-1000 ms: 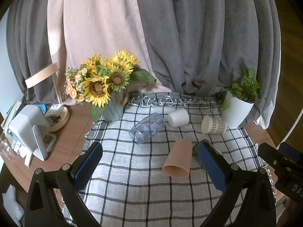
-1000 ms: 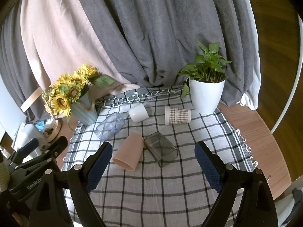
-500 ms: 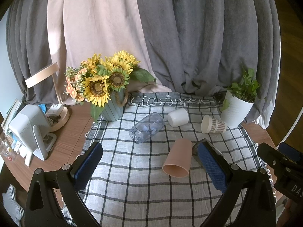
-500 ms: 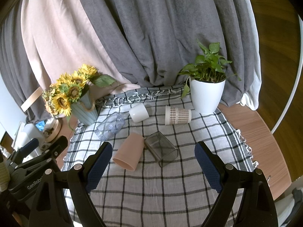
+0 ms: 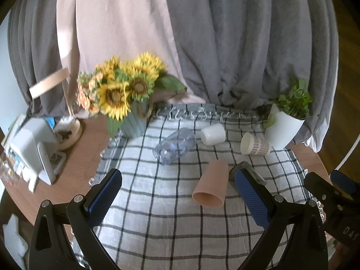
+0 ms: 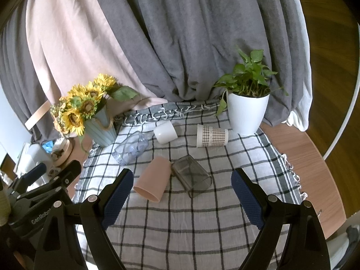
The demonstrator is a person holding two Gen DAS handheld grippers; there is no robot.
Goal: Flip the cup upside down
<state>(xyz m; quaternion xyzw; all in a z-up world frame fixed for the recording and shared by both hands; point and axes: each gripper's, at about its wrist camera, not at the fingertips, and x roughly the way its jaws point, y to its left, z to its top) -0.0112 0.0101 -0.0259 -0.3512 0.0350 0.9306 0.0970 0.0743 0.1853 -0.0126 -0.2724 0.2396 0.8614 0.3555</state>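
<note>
Several cups lie on their sides on a checked cloth (image 6: 180,220). A pink cup (image 6: 153,182) (image 5: 211,184) lies mid-table, mouth toward me. A smoky clear cup (image 6: 191,175) lies beside it; in the left wrist view it (image 5: 244,167) is partly hidden by a finger. A clear bluish cup (image 6: 131,147) (image 5: 174,145), a white cup (image 6: 165,132) (image 5: 212,133) and a patterned paper cup (image 6: 211,135) (image 5: 254,146) lie farther back. My left gripper (image 5: 177,200) and right gripper (image 6: 181,199) are open, empty, and above the cloth short of the cups.
A sunflower vase (image 6: 99,123) (image 5: 132,121) stands at the back left, a white potted plant (image 6: 247,112) (image 5: 283,130) at the back right. Curtains hang behind. A lamp base and white device (image 5: 33,150) sit on the wooden table at left.
The left wrist view has shifted slightly and is blurred by motion. The cups have not moved; both grippers stay open.
</note>
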